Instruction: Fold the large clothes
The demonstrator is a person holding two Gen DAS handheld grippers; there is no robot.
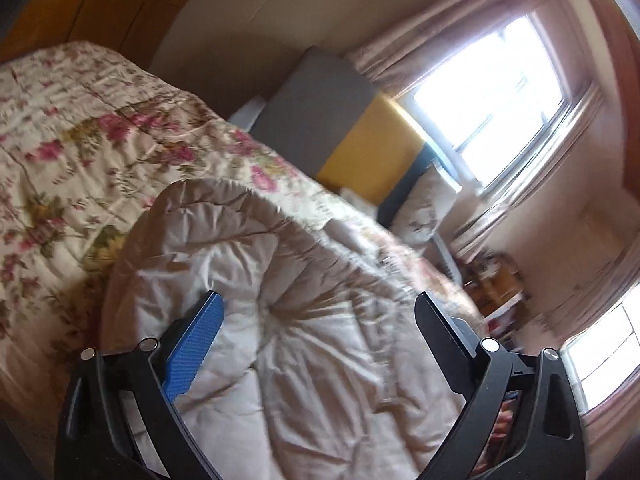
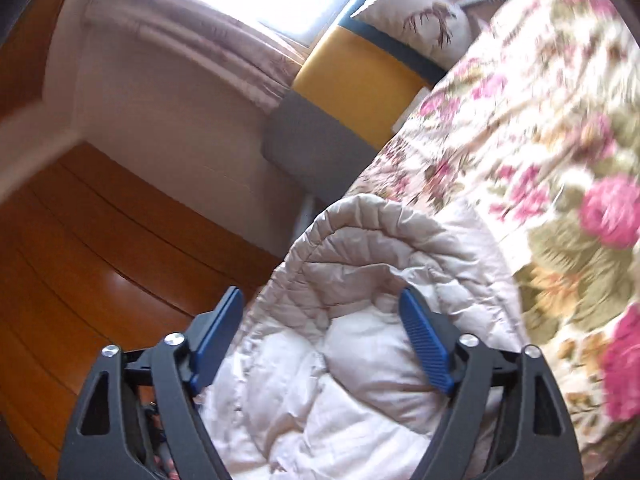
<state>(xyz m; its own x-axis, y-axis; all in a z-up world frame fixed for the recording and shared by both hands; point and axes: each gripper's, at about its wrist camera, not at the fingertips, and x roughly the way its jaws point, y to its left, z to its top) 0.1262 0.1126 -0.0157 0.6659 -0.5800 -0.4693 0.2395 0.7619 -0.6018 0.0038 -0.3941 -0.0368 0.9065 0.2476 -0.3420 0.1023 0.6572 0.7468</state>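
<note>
Both grippers, left gripper (image 1: 320, 316) and right gripper (image 2: 322, 312), are spread wide and empty over the padded coat (image 1: 288, 320), which is seen partly folded on the floral quilt (image 1: 80, 120).

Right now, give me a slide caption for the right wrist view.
Right gripper open over a puffy beige quilted garment lying on a floral bedspread, nothing between its jaws.

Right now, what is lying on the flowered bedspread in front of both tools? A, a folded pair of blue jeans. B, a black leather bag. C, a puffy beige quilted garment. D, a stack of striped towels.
C: a puffy beige quilted garment lies bunched on the flowered bedspread, in front of the open left tool and right tool.
</note>
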